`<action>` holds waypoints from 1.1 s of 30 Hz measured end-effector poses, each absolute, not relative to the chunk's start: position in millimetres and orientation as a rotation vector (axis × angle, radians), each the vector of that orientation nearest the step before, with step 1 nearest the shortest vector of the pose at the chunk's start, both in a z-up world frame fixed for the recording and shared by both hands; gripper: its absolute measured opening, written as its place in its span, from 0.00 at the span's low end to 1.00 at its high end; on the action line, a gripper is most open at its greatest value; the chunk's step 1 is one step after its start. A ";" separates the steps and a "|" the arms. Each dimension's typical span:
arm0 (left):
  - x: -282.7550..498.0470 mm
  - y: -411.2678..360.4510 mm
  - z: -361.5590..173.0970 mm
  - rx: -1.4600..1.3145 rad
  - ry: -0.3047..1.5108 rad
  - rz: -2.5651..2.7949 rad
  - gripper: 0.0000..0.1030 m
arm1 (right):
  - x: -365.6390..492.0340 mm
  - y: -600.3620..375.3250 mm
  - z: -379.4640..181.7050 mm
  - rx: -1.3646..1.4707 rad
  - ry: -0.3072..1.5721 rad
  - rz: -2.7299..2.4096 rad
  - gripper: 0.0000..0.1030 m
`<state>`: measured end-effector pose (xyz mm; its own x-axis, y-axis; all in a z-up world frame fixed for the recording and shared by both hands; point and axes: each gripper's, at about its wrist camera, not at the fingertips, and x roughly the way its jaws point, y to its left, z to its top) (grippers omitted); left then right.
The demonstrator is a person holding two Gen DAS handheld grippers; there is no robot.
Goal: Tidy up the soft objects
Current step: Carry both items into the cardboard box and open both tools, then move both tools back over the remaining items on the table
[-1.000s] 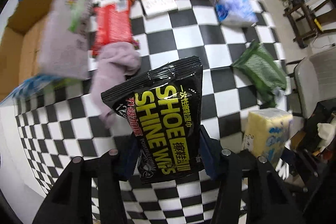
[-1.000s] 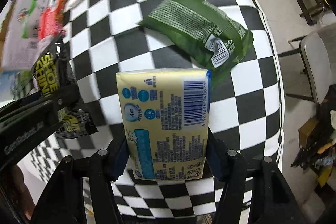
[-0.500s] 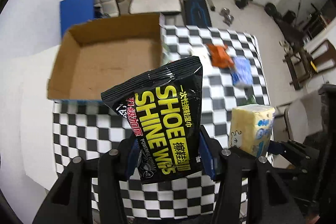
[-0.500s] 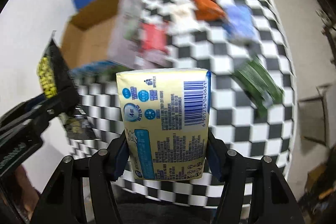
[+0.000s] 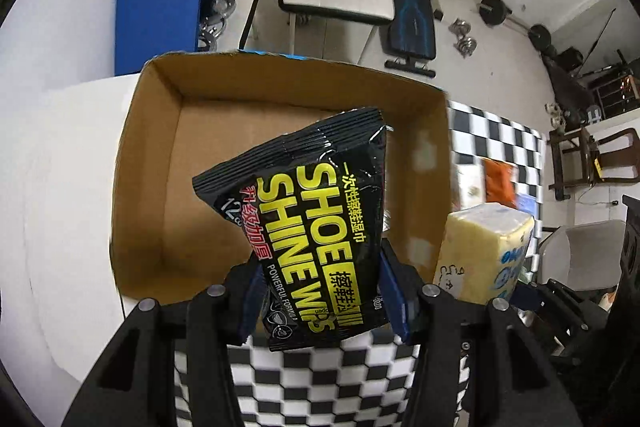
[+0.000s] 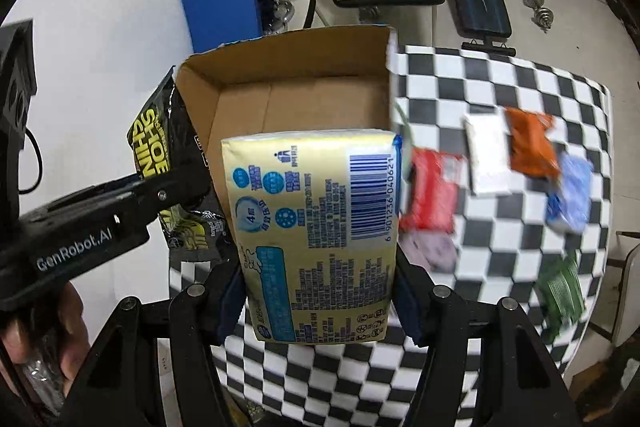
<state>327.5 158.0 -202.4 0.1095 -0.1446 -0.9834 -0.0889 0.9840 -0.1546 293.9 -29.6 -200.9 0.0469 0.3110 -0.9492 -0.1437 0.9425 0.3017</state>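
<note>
Two grippers each clamp one soft pack above the open cardboard box. Left gripper pinches the lower sides of a glossy, crinkled black shoe-wipe pouch; right gripper squeezes a plump, rectangular pale-yellow tissue pack with a blue barcode. Beyond the box, the checkered tablecloth carries six blurred items: one red pack, one white packet, one orange pouch, one blue pack, one mauve cloth, one green bag.
</note>
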 end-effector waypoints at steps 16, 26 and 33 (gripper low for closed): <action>421.0 196.2 -325.6 -0.133 1.694 -0.145 0.50 | 410.3 56.0 -340.5 0.083 1.634 0.231 0.64; 410.9 211.6 -314.7 -0.132 1.675 -0.104 0.85 | 414.8 67.8 -340.4 0.072 1.624 0.203 0.95; 387.3 213.4 -289.1 -0.122 1.614 -0.064 0.91 | 402.0 62.7 -323.2 0.060 1.592 0.180 1.00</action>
<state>387.3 213.4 -289.1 -0.0427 -0.1178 -0.9921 -0.0390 0.9925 -0.1162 402.0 62.7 -323.2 -0.0309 0.1504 -0.9881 -0.0743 0.9855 0.1524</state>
